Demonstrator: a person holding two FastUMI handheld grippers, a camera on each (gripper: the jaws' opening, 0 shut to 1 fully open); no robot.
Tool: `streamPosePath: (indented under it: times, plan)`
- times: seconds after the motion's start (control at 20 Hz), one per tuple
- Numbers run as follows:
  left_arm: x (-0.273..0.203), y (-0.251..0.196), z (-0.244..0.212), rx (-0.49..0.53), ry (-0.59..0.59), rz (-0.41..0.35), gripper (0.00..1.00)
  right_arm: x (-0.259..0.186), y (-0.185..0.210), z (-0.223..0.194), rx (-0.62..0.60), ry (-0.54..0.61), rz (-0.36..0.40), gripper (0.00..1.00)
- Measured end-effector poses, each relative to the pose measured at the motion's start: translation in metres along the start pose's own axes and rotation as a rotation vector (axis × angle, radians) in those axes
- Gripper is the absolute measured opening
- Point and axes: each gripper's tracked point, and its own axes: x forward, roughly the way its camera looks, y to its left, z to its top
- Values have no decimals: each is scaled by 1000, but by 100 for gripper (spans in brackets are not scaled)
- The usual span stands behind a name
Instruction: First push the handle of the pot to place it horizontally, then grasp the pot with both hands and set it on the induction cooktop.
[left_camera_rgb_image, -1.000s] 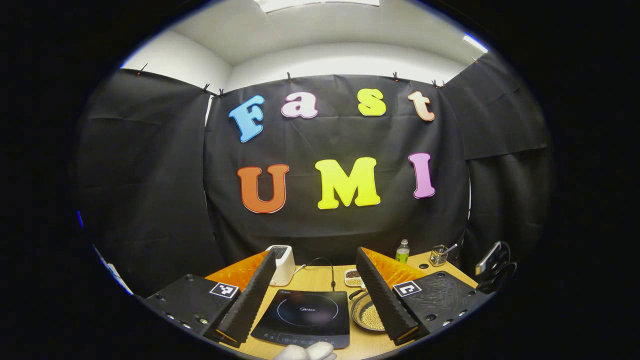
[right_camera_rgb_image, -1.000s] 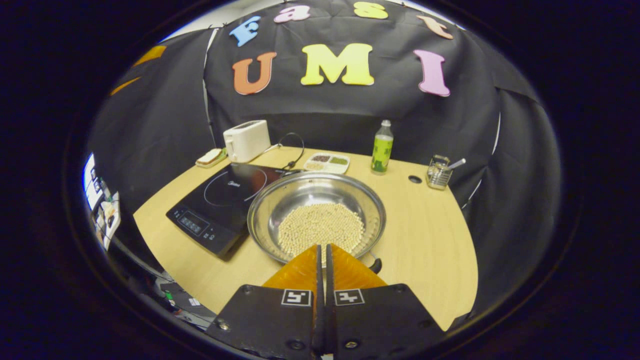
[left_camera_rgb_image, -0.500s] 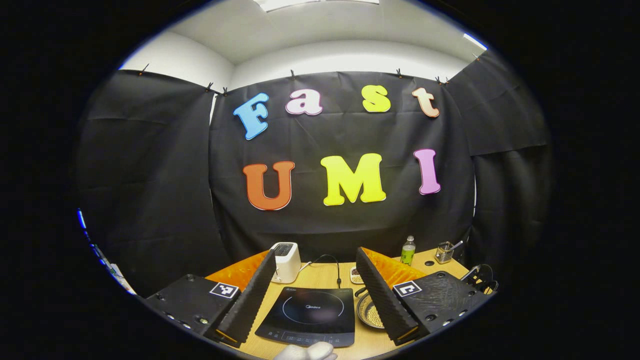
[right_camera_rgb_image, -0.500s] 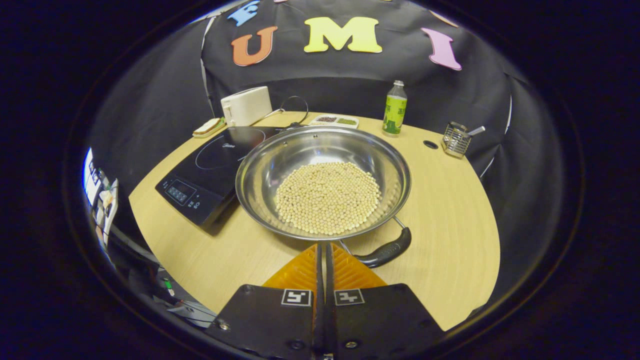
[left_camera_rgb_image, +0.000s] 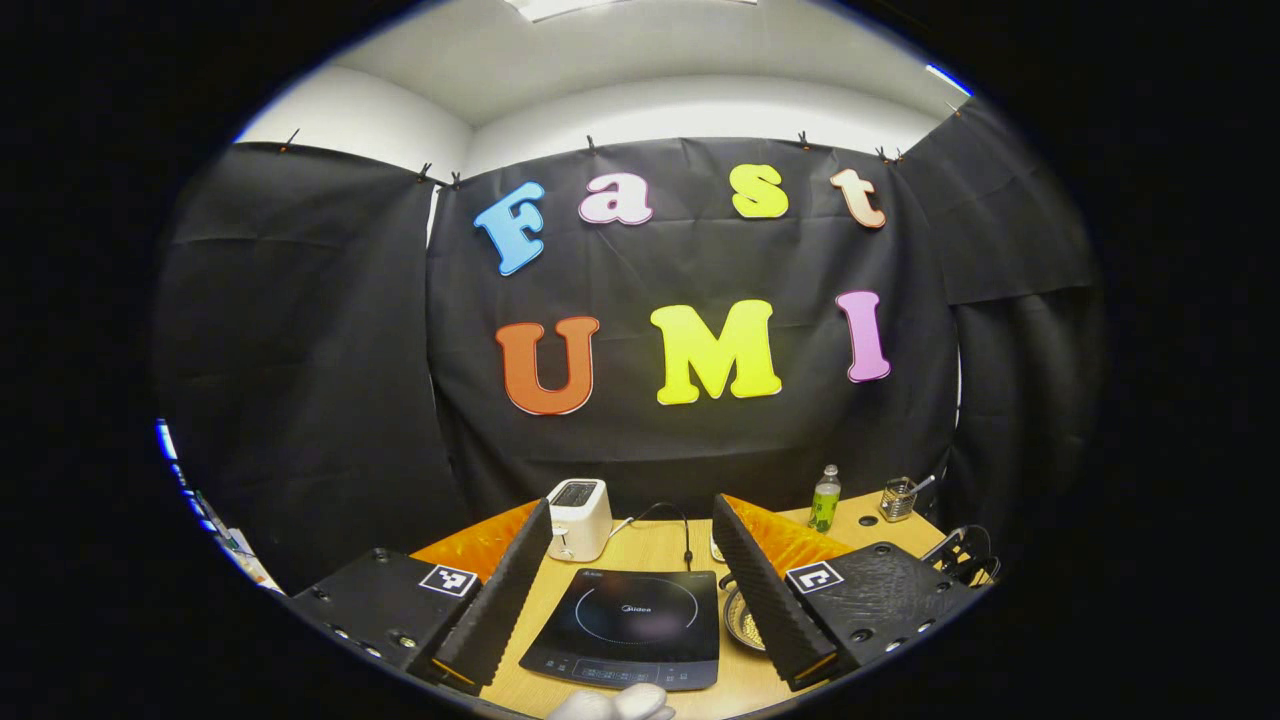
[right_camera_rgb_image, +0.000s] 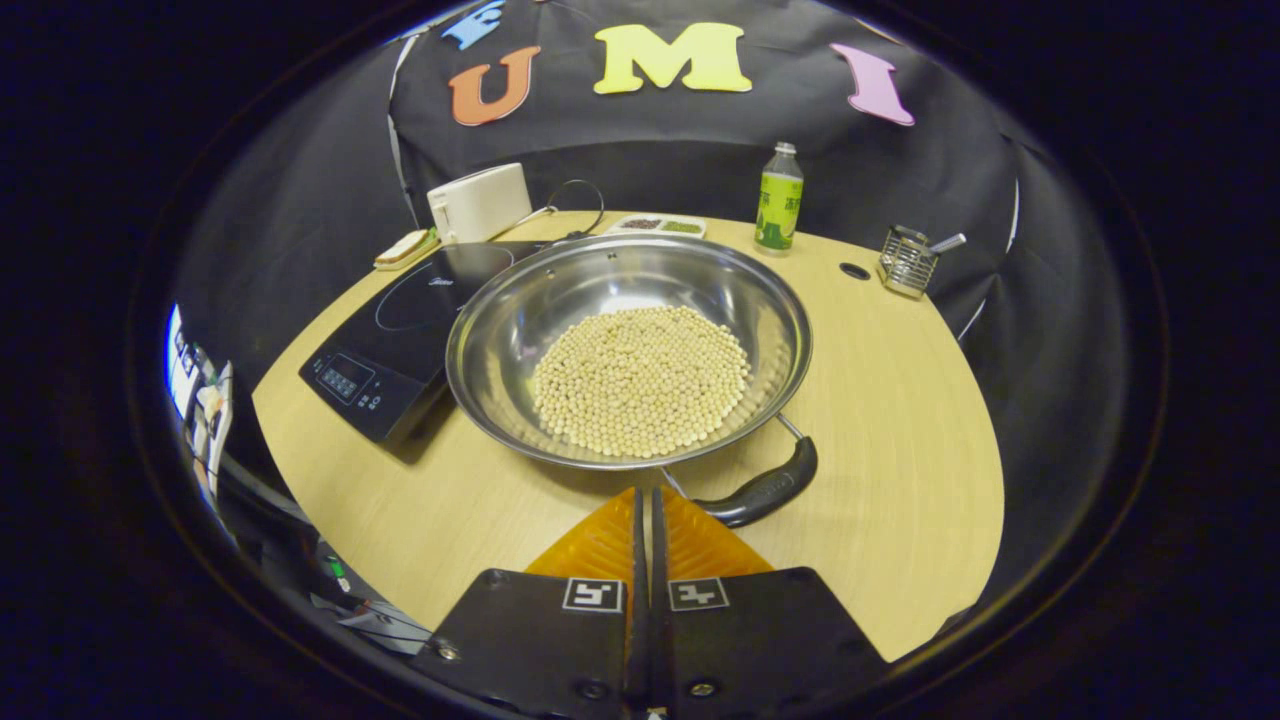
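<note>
A wide steel pot holding pale round beans sits on the wooden table, its rim close to the black induction cooktop on its left. Its dark loop handle lies at the near right of the rim. My right gripper is shut with nothing in it, tips just short of the pot's near rim and left of the handle. In the left gripper view, my left gripper stands open and held high, the cooktop between its fingers and a slice of the pot beside the right finger.
At the back of the table stand a white toaster, a green bottle, a divided dish and a wire holder. A small pad lies by the toaster. A gloved hand shows low in the left gripper view.
The right gripper came in lower and closer to the pot, so the handle now shows beside its tips. The left gripper view shifted slightly, with the table scene sliding right.
</note>
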Motion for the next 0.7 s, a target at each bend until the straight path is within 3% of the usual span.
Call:
streamPosePath:
  times: [0.05,0.1,0.15,0.2,0.3,0.35,0.4,0.45,0.7]
  plan:
    - [0,0,0,0,0,0,96,-1,-1,0,0,1,-1,0]
    - [-1,0,0,0,0,-2,89,-1,-2,0,0,0,-3,4]
    - [-2,0,0,1,0,2,89,-1,-4,1,5,-1,-4,4]
    - [-2,0,-1,4,2,3,96,-1,-6,-1,11,0,-3,4]
    - [-3,0,-3,1,7,6,96,-2,-10,-1,27,0,-2,4]
    - [-4,-1,-3,-2,8,6,89,-1,-13,0,35,1,-2,4]
    - [-5,-2,-3,-2,9,8,89,-1,-14,0,40,-1,-2,4]
    - [-5,-3,-2,-1,9,12,96,-1,-17,1,40,-1,-3,4]
    - [-11,-2,-3,0,15,50,96,0,-30,4,29,-9,0,4]
